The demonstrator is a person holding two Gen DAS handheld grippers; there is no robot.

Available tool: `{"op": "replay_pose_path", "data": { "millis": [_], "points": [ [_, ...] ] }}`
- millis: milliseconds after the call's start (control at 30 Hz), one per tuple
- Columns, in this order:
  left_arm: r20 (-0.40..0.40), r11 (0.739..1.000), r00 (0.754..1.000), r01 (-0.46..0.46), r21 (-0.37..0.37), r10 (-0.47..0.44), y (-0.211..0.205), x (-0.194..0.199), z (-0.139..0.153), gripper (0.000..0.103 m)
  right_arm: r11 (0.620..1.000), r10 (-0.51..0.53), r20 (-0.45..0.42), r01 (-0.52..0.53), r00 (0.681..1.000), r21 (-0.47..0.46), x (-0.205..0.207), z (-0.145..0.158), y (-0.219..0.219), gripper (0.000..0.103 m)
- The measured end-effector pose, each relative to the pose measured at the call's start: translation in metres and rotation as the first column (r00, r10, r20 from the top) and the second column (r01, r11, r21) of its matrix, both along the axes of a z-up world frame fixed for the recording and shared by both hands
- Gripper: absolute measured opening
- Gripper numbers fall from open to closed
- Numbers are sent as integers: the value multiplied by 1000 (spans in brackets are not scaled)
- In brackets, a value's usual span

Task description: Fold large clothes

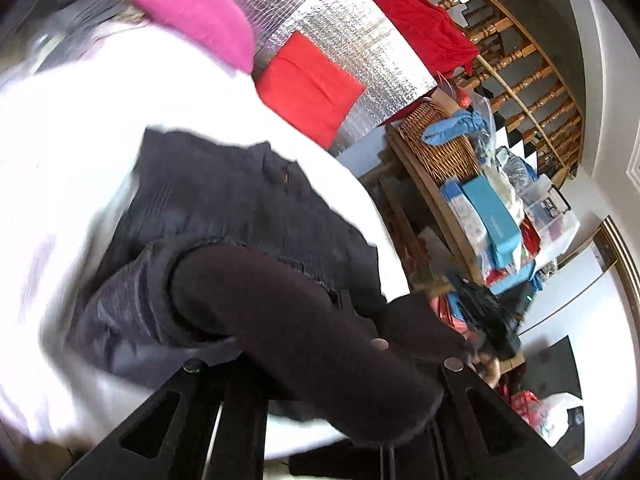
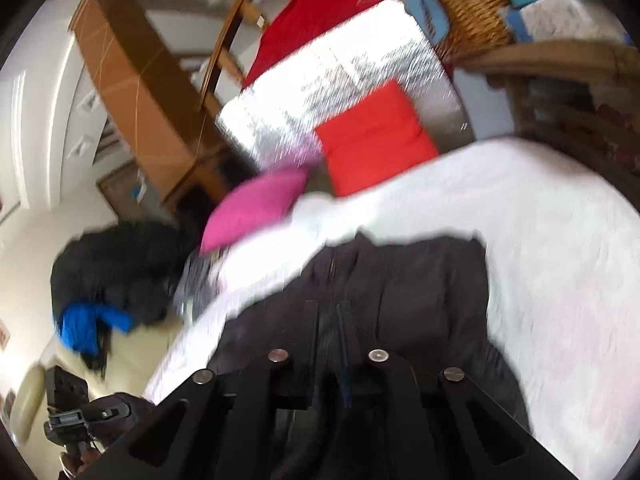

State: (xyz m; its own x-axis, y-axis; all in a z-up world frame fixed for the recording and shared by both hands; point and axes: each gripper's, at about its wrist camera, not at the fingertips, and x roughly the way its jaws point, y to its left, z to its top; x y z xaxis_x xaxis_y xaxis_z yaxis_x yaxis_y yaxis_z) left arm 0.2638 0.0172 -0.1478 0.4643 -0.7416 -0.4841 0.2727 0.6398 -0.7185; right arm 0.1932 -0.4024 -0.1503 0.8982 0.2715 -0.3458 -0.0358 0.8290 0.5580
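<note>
Dark sleeve cloth [image 1: 320, 344] drapes across the left tool [image 1: 320, 392] at 6 o'clock, fingertips hidden, so grip cannot be told; the right tool [image 2: 328, 320] looks nearly closed on a fold of the dark jacket [image 2: 400, 280]. Jacket lies partly spread on the white bed [image 2: 560, 240]; folding seems early, most left. Only the right view shows a black heap [image 2: 116, 268] at 9 o'clock; only the left shows stair railings [image 1: 528, 84].
</note>
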Motion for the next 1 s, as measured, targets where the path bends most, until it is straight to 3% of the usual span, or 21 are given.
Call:
{"op": "replay_pose_path", "data": {
  "millis": [133,200,300,333,367,400,467,567,667,733,900,967,1000],
  "points": [
    [20,999,999,-34,-25,34,0,60,5,13,997,-56,35,54,998,46,32,18,-26,9],
    [-23,998,998,-55,-25,54,-5,80,-6,13,997,-44,16,43,999,66,48,16,-36,10],
    [-114,995,991,-79,-64,71,-6,106,-40,13,988,37,-114,-20,993,152,76,-18,-48,14],
    [-149,993,986,-87,-78,74,-5,109,-55,13,985,53,-151,-27,987,172,84,-31,-50,21],
    [-180,991,980,-99,-92,81,-2,111,-70,13,983,69,-195,-33,978,183,91,-43,-51,40],
    [-208,990,974,-107,-90,86,1,111,-84,13,979,89,-252,-39,964,198,99,-59,-51,69],
    [-253,991,963,-112,-78,89,7,108,-94,13,965,143,-276,-71,951,254,108,-78,-46,79],
    [-186,994,981,-67,-87,50,18,97,-80,13,952,231,-267,-161,935,259,116,-84,-28,79],
    [-127,998,992,-25,-64,17,29,82,-74,14,939,309,-304,-238,901,249,122,-93,-6,79],
    [-119,999,993,-5,-39,0,36,71,-78,14,940,327,-350,-266,878,212,125,-99,4,79],
    [-150,999,988,40,-34,-44,50,59,-92,14,912,396,-482,-395,782,108,118,-123,56,79],
    [-159,998,986,39,-47,-46,58,51,-96,14,903,387,-480,-430,787,22,110,-124,75,77],
    [-158,998,987,33,-51,-41,62,47,-96,14,900,371,-472,-436,799,-30,102,-123,87,65]
  ]
}}
